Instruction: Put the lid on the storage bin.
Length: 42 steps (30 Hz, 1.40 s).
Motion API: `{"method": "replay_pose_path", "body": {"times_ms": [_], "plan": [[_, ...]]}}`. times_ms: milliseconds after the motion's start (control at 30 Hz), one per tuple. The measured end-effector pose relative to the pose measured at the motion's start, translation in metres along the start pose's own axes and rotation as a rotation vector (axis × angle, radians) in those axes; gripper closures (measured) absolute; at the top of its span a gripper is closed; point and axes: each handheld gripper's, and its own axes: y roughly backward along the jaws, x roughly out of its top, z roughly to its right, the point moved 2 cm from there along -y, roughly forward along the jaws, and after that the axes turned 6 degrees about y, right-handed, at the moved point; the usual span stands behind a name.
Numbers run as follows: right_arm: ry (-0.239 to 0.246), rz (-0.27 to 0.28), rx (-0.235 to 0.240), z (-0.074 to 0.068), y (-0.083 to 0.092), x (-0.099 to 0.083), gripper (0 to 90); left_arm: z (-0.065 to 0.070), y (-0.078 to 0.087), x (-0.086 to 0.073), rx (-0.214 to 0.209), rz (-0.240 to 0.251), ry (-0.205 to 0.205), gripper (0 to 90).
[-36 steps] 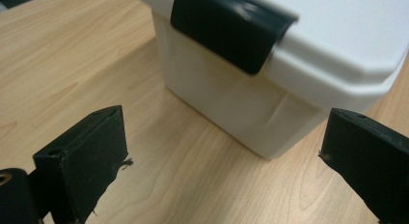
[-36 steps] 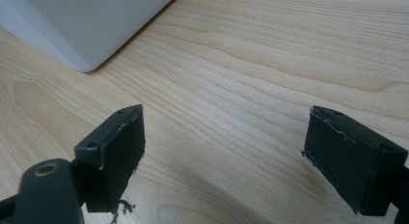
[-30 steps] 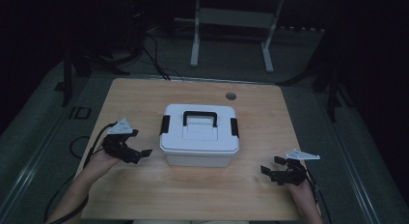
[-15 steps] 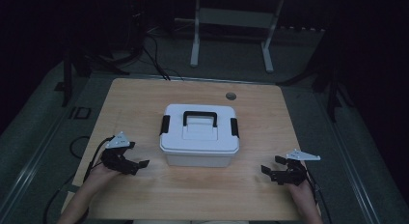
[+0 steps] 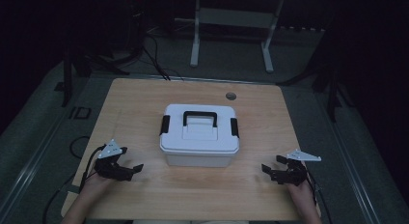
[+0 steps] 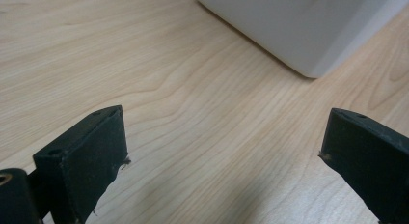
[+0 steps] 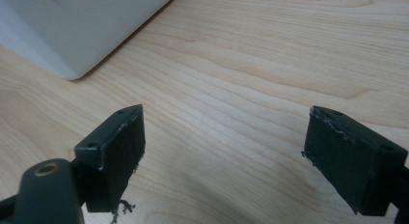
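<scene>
Nearest, at the near edge of the wooden table [image 5: 144, 195], both tools rest low with jaws spread wide and nothing between them: the left gripper [image 5: 131, 171] near left, the right gripper [image 5: 268, 172] near right, each pointing inward. Between them, at the table's middle, sits the white plastic storage box [image 5: 199, 139], lid down, its corner showing just ahead of each gripper's jaws.

I judge it rigid, smooth-sided and fairly slippery; its weight depends on contents I cannot see. The black carry handle [image 5: 199, 117] lying flat on the lid, or the black side latches [image 5: 165, 125], look like the surest holds.

Farther off, a small round grommet [image 5: 231, 95] marks the far edge. Nothing blocks either approach.
</scene>
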Motion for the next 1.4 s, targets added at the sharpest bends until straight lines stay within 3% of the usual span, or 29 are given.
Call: {"method": "replay_pose_path", "body": {"times_ms": [167,233,367,567,667,733,1033,1200,1400], "plan": [[-0.004,0.011,-0.019,0.001,0.001,-0.001,14.2,-0.001,0.006,-0.005,0.052,0.012,0.012,2.1],[-0.001,0.016,-0.038,0.001,0.002,-0.001,13.9,-0.002,0.010,-0.009,0.108,0.014,0.018,2.1],[-0.003,0.014,-0.060,0.001,0.001,-0.002,14.2,-0.005,0.010,-0.013,0.134,0.011,0.043,2.1],[-0.022,0.014,-0.114,0.003,0.001,-0.003,14.2,-0.003,0.008,-0.015,0.172,0.031,0.045,2.1],[-0.023,0.015,-0.141,0.003,0.001,-0.004,13.9,-0.003,0.009,-0.015,0.198,0.051,0.073,2.1],[-0.027,0.016,-0.156,0.004,0.001,-0.005,13.9,-0.004,0.010,-0.016,0.259,0.051,0.076,2.1],[-0.029,0.022,-0.191,0.004,0.001,-0.004,13.9,-0.011,0.014,-0.021,0.352,0.076,0.126,2.1],[-0.036,0.029,-0.210,0.005,0.001,-0.004,13.9,-0.014,0.016,-0.023,0.436,0.077,0.132,2.1],[-0.042,0.030,-0.243,0.008,0.001,-0.003,13.9,-0.020,0.017,-0.027,0.461,0.088,0.174,2.1]]}}
